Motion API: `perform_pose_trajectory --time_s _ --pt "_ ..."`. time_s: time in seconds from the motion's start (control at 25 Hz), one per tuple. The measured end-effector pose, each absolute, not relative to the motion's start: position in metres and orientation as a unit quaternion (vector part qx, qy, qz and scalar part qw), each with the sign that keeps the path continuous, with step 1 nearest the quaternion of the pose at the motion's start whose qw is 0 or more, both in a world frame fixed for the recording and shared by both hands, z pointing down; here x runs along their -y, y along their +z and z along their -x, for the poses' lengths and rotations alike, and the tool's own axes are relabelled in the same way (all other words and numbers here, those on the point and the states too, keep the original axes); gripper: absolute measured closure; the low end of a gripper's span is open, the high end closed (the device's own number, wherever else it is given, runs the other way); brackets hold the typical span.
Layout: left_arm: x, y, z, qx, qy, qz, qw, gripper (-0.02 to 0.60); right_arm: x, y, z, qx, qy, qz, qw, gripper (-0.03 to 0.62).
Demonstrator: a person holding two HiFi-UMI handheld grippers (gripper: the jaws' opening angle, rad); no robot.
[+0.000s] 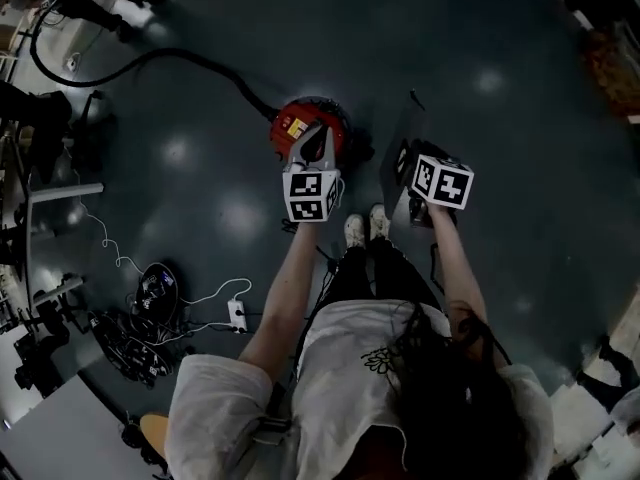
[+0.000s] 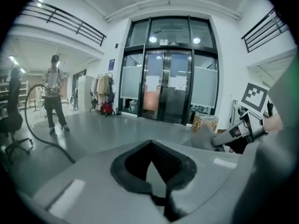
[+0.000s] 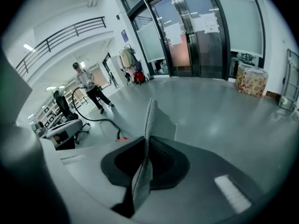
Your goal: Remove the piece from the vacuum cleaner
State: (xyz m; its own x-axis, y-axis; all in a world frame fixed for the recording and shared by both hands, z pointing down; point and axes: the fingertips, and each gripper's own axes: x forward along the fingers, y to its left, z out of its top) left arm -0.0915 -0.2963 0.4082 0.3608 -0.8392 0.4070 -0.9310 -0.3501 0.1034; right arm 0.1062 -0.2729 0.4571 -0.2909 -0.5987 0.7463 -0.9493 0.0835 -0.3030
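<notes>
The red vacuum cleaner [image 1: 322, 118] stands on the dark floor in front of the person's feet, and its black hose [image 1: 160, 60] runs off to the upper left. My left gripper [image 1: 316, 140] hovers just over the cleaner's top. Its jaws [image 2: 152, 164] are shut and hold nothing. My right gripper [image 1: 412, 166] is out to the right of the cleaner, shut on a thin grey perforated piece [image 3: 148, 120] that stands edge-on between the jaws. The head view shows this piece [image 1: 404, 133] as a flat dark panel. It also appears in the left gripper view [image 2: 203, 137].
A person [image 2: 54, 97] stands far off holding the hose [image 3: 91, 117]. An office chair [image 2: 13, 120] is to the left. Cables and a power strip [image 1: 236, 314] lie on the floor at lower left. Glass doors [image 2: 169, 85] and a patterned box [image 3: 252, 84] are ahead.
</notes>
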Motion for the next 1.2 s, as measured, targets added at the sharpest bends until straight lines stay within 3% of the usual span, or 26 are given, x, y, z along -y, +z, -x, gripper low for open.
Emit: perform_pose_trajectory --time_s 0.6,0.84,1.2 --pt "0.294 0.196 0.105 0.570 0.003 -0.821 0.006 0.581 0.284 0.217 -0.066 0.823 0.186 -0.529 0.089 0.549" --pt "0.278 0.149 0.101 0.577 -0.028 -0.816 -0.027 0.581 0.273 0.183 -0.058 0.843 0.152 -0.511 0.065 0.549" --pt "0.274 0.152 0.104 0.584 -0.025 -0.811 -0.027 0.581 0.270 0.179 -0.055 0.846 0.142 -0.511 0.057 0.549"
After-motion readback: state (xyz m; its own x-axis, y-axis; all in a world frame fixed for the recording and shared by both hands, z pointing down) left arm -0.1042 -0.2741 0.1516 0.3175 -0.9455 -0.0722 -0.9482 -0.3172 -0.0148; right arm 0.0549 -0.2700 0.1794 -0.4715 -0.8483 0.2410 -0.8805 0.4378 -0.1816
